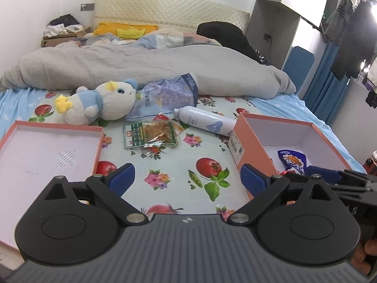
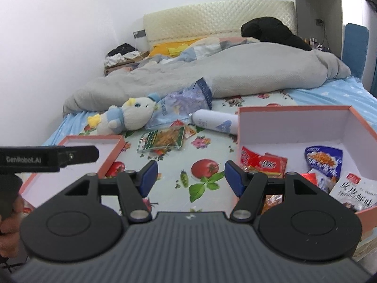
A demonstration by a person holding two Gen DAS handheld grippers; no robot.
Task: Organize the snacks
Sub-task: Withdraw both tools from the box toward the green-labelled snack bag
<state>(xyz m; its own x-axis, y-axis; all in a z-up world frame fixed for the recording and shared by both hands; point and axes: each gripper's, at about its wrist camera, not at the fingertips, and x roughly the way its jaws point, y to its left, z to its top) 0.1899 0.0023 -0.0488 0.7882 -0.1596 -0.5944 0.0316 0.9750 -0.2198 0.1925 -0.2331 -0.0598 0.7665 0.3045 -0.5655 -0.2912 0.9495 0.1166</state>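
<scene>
Two grippers hang over a bed with a fruit-print sheet (image 1: 179,165). The left gripper (image 1: 187,178) has its jaws spread wide with nothing between them. The right gripper (image 2: 189,176) stands part open, also empty.

Landmark: the deep pink box (image 2: 294,127). It sits on the sheet and holds at least five snack packets: two red ones (image 2: 264,164) by its left wall, a blue one (image 2: 324,159) near its back wall, a white one with dark writing (image 2: 353,192) at its front right, and one more partly hidden between those two.

Left of the box, one green packet (image 1: 150,133) lies loose, on top of a red-and-orange packet (image 1: 162,118). One white bottle (image 1: 205,120) lies on its side against the box's far left corner. Beyond the bottle are one blue bag (image 1: 165,96) and one plush toy (image 1: 99,102). Far left of the box sits one shallow pink lid (image 1: 49,151), inside up.
</scene>
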